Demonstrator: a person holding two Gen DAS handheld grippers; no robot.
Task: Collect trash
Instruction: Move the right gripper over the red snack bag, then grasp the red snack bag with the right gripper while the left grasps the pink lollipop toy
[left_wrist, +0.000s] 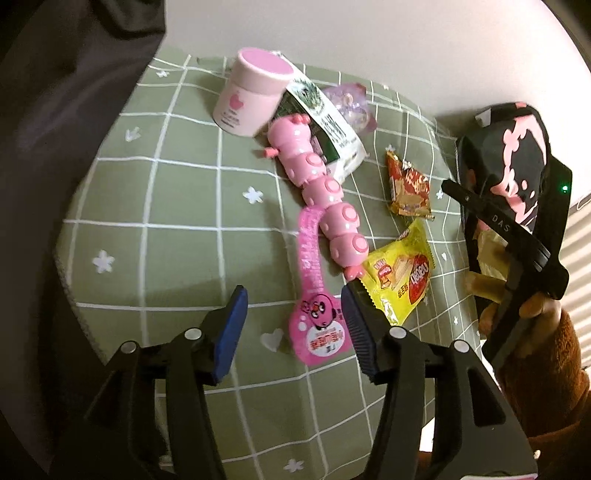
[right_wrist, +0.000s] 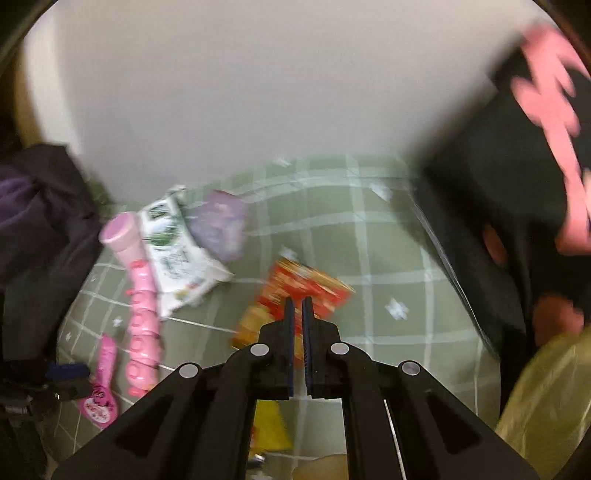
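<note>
left gripper: jaws apart, nothing clamped; pink candy pack lies between the pads, not pinched.
right gripper: jaws closed, nothing visible between them; hangs over the red wrapper. Right view is blurred.
yellow wrapper: on the green cloth, touching the left gripper's right pad, 1 o'clock of it.
caterpillar toy: runs 12 o'clock from the candy pack, tail just beside the yellow wrapper.
red wrapper, left view: 1 o'clock, beyond the yellow one, apart from it.
far cluster: white pouch, pink-lid jar, purple packet, 11–12 o'clock, touching or overlapping.
bag: black-and-pink, 2–3 o'clock at cloth edge; likely the trash target.
risk 1: closing here could catch both the candy pack and the yellow wrapper's edge, or nudge the toy's tail.
risk 2: thin foil lying flat may slip out of the pads.
risk 3: toy and jar mistaken for trash.
count: wrappers 2; candy pack 1; pouch 1; purple packet 1; toy 1; jar 1; bag 1; grippers 2.
</note>
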